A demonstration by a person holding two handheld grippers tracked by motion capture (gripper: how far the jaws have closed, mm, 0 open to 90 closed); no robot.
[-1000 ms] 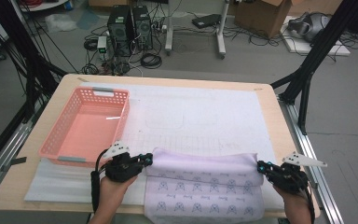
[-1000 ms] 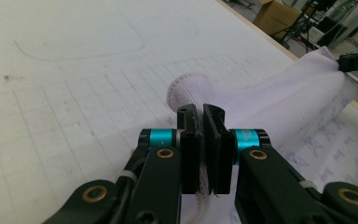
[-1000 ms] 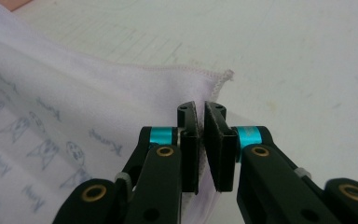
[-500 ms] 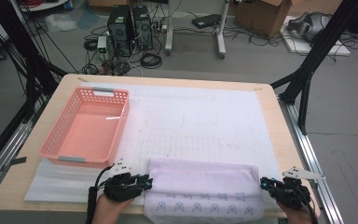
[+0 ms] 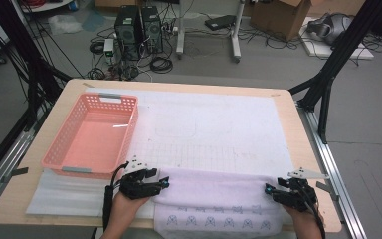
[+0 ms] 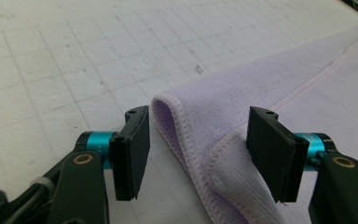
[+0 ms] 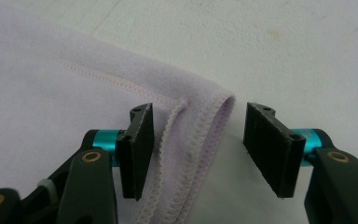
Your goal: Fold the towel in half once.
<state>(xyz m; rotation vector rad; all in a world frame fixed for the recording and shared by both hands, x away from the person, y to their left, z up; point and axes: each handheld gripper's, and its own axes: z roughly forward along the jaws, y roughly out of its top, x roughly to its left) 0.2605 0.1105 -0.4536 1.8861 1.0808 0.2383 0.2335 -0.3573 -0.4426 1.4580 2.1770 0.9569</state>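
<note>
The left gripper [image 6: 193, 151] has just been opening; its jaws stand wide, astride one folded corner of the single pale lilac fleece towel [image 5: 214, 196] without pressing it. The right gripper [image 7: 198, 149] has likewise just been opening and stands wide about the other folded corner. The towel lies folded at the near edge of the white gridded mat [image 5: 219, 124], long axis running left to right. One pink plastic basket [image 5: 92, 137] sits far left.

The pink basket [image 5: 92, 137] blocks the worktop's [image 5: 298, 149] far left. From its right wall to the right edge, the white mat [image 5: 219, 124] beyond the folded towel [image 5: 214, 196] lies open.
</note>
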